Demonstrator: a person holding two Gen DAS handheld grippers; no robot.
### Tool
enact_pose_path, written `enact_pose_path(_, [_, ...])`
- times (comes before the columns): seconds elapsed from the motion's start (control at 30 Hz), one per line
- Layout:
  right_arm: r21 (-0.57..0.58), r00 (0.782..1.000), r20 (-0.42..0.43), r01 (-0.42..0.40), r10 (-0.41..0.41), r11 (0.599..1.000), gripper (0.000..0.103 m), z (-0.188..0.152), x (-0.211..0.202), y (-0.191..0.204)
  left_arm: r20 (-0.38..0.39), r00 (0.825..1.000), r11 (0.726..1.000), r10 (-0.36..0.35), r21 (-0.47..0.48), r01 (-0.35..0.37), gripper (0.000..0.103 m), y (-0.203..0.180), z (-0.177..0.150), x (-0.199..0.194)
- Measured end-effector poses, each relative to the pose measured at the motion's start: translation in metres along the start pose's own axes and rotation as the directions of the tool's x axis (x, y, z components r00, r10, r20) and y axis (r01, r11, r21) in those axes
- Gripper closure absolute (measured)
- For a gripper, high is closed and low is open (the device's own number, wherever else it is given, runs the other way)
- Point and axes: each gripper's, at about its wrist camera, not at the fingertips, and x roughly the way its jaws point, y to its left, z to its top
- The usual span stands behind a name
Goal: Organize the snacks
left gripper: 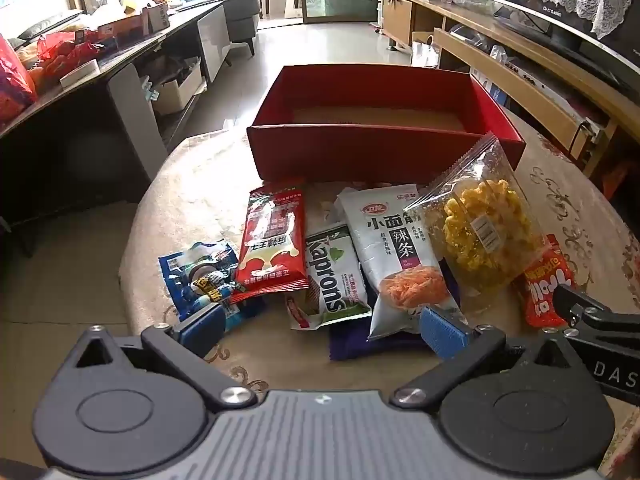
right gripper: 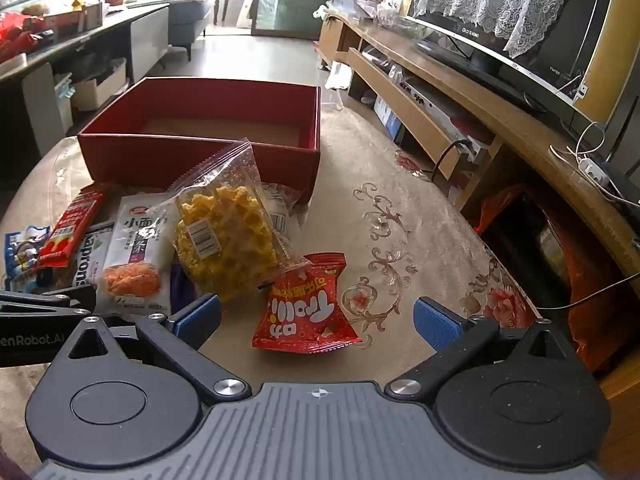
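An empty red box stands at the far side of the round table. In front of it lie several snack packets: a blue one, a long red one, a green and white Kaprons pack, a white spicy-strip bag, a clear bag of yellow puffs and a small red packet. My left gripper hangs open over the near packets. My right gripper is open just above the small red packet.
The table has a beige floral cloth and falls away at the right edge. A low wooden TV bench runs along the right. A dark sideboard with clutter stands at the left. A purple packet lies under the pile.
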Motion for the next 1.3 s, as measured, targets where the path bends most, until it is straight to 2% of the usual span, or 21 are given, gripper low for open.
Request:
enact_pose_path(0.4, [-0.006, 1.000, -0.026, -0.006, 0.006, 1.000, 0.000, 0.002, 0.003, 0.001, -0.012, 1.000, 1.000, -0.006, 0.004, 0.006, 0.000, 0.002, -0.009, 0.003])
enact_pose_path(0.43, [-0.009, 1.000, -0.026, -0.005, 0.004, 1.000, 0.000, -0.001, 0.004, 0.003, -0.025, 1.000, 1.000, -0.002, 0.002, 0.002, 0.000, 0.001, -0.002, 0.005])
enact_pose_path(1.3, [0.004, 0.999, -0.051, -0.018, 0.018, 1.000, 0.000, -0.003, 0.006, 0.003, -0.038, 0.999, 1.000, -0.001, 0.000, 0.001, 0.000, 0.000, -0.005, 0.007])
